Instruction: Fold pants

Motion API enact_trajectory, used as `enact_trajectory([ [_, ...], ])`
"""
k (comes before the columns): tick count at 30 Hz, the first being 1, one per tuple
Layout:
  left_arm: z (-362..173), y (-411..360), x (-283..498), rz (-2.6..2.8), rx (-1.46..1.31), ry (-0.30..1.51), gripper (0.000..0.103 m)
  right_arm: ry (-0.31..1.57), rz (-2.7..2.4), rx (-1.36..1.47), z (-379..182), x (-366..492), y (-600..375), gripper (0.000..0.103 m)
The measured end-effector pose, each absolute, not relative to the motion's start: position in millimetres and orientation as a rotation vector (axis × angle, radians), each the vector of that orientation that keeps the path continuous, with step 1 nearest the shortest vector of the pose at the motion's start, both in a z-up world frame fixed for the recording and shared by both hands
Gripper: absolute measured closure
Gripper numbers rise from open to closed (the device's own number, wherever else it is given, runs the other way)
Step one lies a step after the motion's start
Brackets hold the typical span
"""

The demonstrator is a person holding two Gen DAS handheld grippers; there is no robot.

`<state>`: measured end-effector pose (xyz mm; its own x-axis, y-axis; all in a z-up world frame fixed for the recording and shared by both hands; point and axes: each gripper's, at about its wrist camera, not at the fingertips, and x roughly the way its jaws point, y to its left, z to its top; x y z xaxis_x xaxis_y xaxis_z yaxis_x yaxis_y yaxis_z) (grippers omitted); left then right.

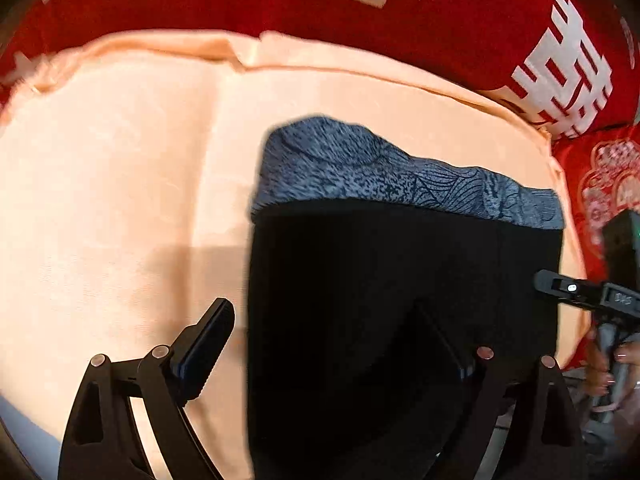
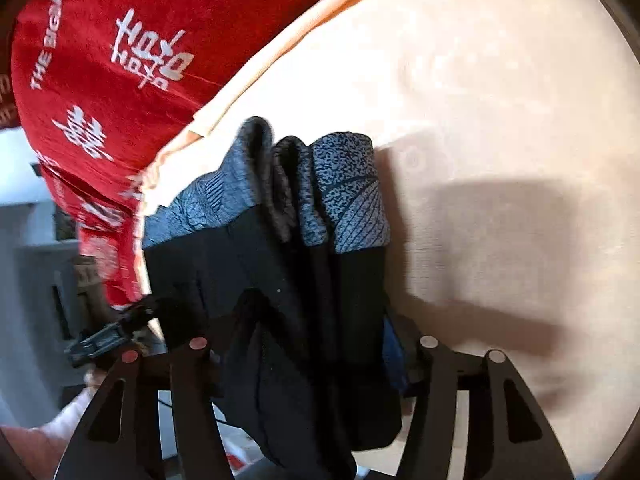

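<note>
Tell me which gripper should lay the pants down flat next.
Probably right: the right gripper has the bunched black pants between its fingers, while the left gripper is spread open.

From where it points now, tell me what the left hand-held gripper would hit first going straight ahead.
Probably the black pants: the left hand-held gripper stands open with the cloth between its fingers, over the peach sheet. Depth is unclear.

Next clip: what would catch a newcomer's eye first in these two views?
The black pants with a grey patterned band, folded in layers on the peach cloth. Behind that lies a red cloth with white lettering. The left tool stands open over the pants; the right tool has the bundle between its fingers.
</note>
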<state>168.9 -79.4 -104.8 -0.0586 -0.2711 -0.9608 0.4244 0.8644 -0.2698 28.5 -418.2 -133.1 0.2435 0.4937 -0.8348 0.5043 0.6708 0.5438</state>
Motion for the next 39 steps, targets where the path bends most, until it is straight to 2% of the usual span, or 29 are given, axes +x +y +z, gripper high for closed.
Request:
enact_trajectory([
  [6,-79.2,-58.6,157.5,-0.465,0.22,1.48,0.012,1.447,-0.165,0.81,-110.3,14.1,-413.8,0.038],
  [9,-69.4,-75.1,145.1,-0.446,0.267,1.467,0.011,1.466,-0.212,0.751,-93.8,-3.2,-410.3,0.037],
  [12,-58.7,-83.5,130.0,-0.443,0.309,1.477,0.011,1.476,-0.247,0.708,-75.1,-14.1,-397.0,0.032],
  [14,-53.6,-98.0,119.4,-0.448,0.319,1.482,0.011,1.478,-0.251,0.697,-64.5,-21.3,-386.8,0.024],
  [19,-34.7,-103.8,94.7,-0.467,0.353,1.482,0.011,1.489,-0.261,0.634,-42.4,-30.5,-355.3,0.023],
  [21,-26.8,-102.3,89.2,-0.458,0.351,1.482,0.0,1.488,-0.264,0.625,-34.8,-36.2,-343.3,0.022],
  [25,-11.3,-99.0,78.3,-0.457,0.358,1.475,0.0,1.474,-0.296,0.62,-20.3,-45.8,-329.2,0.017],
  [30,1.1,-98.8,66.7,-0.453,0.404,1.477,0.0,1.462,-0.338,0.587,-0.7,-51.9,-315.2,0.0],
  [39,21.9,-95.5,52.5,-0.405,0.429,1.459,0.0,1.485,-0.36,0.478,30.1,-49.0,-291.6,0.0],
])
